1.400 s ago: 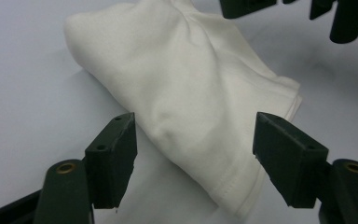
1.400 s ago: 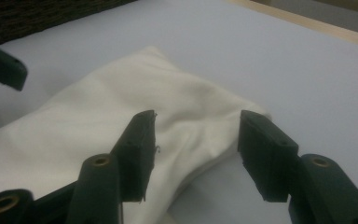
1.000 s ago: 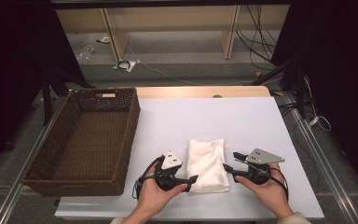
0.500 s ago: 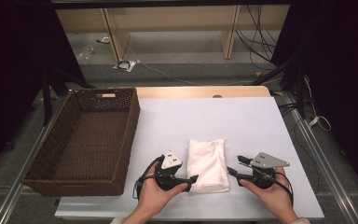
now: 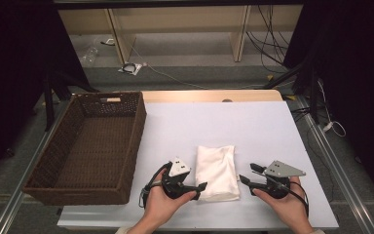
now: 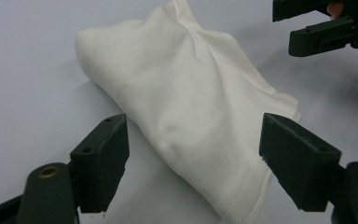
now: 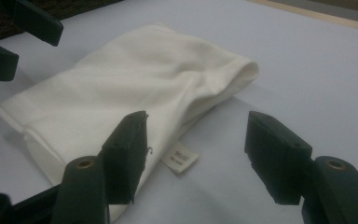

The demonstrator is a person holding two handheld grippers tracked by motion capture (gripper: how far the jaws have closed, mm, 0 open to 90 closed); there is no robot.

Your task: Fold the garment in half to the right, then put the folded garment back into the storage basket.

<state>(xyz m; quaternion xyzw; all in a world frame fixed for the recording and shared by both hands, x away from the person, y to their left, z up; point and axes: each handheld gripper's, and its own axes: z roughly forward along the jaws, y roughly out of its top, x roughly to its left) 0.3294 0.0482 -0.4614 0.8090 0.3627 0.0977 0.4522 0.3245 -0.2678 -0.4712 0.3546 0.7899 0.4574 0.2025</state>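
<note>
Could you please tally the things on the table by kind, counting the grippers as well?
Folded white cloth: 1
Brown wicker basket: 1
Grippers, left gripper and right gripper, both with jaws apart: 2
Total: 4

We see faint print on a small tag [image 7: 181, 157] at the folded white cloth's [image 7: 135, 88] edge, too blurred to read.

White cloth [image 5: 217, 171], dk brown woven basket [image 5: 48, 171], pale lavender table [image 5: 233, 122], black grippers w/ grey plates.
</note>
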